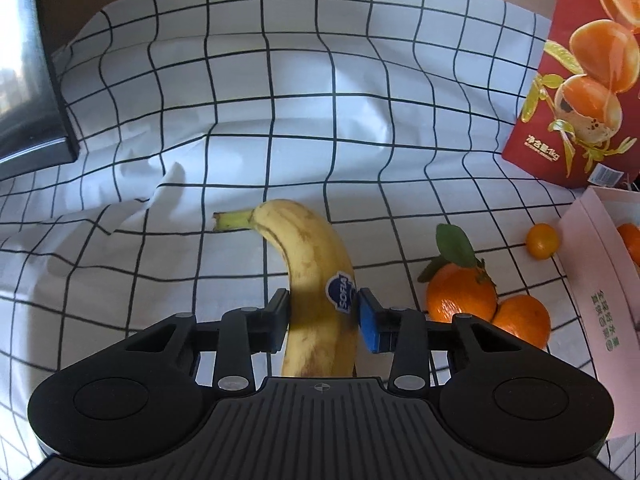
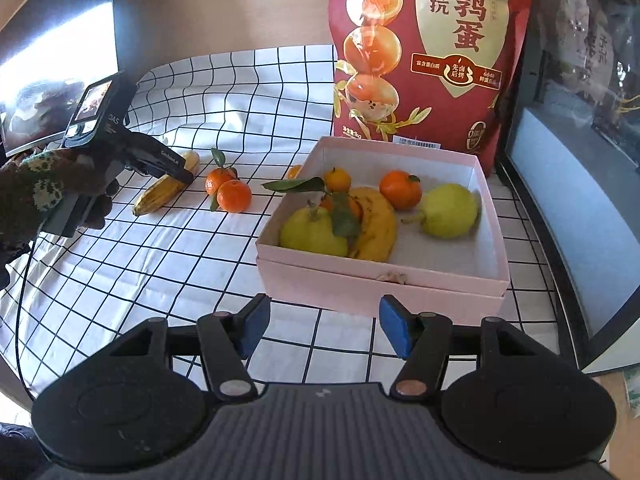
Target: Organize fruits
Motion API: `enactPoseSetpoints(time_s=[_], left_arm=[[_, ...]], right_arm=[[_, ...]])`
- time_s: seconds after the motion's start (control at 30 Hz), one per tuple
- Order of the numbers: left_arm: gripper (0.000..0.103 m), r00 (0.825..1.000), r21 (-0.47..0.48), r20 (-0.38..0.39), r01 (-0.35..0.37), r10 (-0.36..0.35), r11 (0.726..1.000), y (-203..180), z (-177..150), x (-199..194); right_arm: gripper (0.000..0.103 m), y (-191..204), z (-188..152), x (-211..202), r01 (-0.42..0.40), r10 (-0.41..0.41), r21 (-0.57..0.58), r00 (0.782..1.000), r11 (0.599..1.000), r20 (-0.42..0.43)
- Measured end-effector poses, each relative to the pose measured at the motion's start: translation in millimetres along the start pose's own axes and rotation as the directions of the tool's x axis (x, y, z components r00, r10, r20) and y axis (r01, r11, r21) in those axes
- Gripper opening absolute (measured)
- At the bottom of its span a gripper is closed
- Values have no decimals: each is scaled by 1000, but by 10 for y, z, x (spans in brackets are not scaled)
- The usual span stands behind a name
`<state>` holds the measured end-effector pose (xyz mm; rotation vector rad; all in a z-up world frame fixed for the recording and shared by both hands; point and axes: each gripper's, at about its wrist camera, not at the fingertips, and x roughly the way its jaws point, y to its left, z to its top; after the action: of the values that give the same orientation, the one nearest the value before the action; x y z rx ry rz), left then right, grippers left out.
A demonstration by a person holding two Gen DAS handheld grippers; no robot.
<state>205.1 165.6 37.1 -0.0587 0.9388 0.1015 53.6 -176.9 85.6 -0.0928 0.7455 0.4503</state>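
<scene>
**On the checked cloth, a banana in the left tongs**

On the checked cloth (image 1: 240, 120) left of the pink box (image 2: 400, 276), the left gripper (image 1: 322, 318) pinches a speckled yellow banana (image 1: 316, 276) bearing a blue sticker; its near end is hidden under the gripper body. The right gripper (image 2: 324, 330) is spread, holding nothing. Two leafy oranges (image 1: 464, 296) lie just right of the banana.
</scene>
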Motion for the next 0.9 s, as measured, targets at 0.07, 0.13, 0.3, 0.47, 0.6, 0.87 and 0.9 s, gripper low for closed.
enactPoseSetpoints(time_s=[0.07, 0.13, 0.3, 0.47, 0.6, 0.87, 0.9], left_arm=[[41, 1000, -1, 12, 1, -1, 1000, -11, -40, -92], [36, 1000, -6, 25, 6, -6, 1000, -1, -97, -195], [22, 998, -33, 45, 44, -42, 999, 65, -237, -405], [24, 998, -58, 53, 47, -44, 997, 118, -293, -458], [25, 996, -52, 71, 52, -49, 997, 99, -305, -507], [26, 971, 88, 72, 223, -229, 971, -381, -238, -520], [26, 967, 107, 70, 237, -245, 966, -471, -235, -508]], right_arm=[[61, 12, -7, 9, -1, 1, -8, 1000, 1000, 0], [61, 11, -4, 28, -4, 4, -10, 1000, 1000, -3], [61, 61, -6, 88, -22, 22, -20, 1000, 1000, -12], [61, 164, -1, 138, -40, 39, -60, 999, 997, -15], [61, 250, -4, 121, -53, 53, -85, 999, 995, -8], [61, 295, -44, 125, -41, 39, -91, 999, 995, -18], [61, 291, -52, 122, -38, 36, -86, 999, 996, -20]])
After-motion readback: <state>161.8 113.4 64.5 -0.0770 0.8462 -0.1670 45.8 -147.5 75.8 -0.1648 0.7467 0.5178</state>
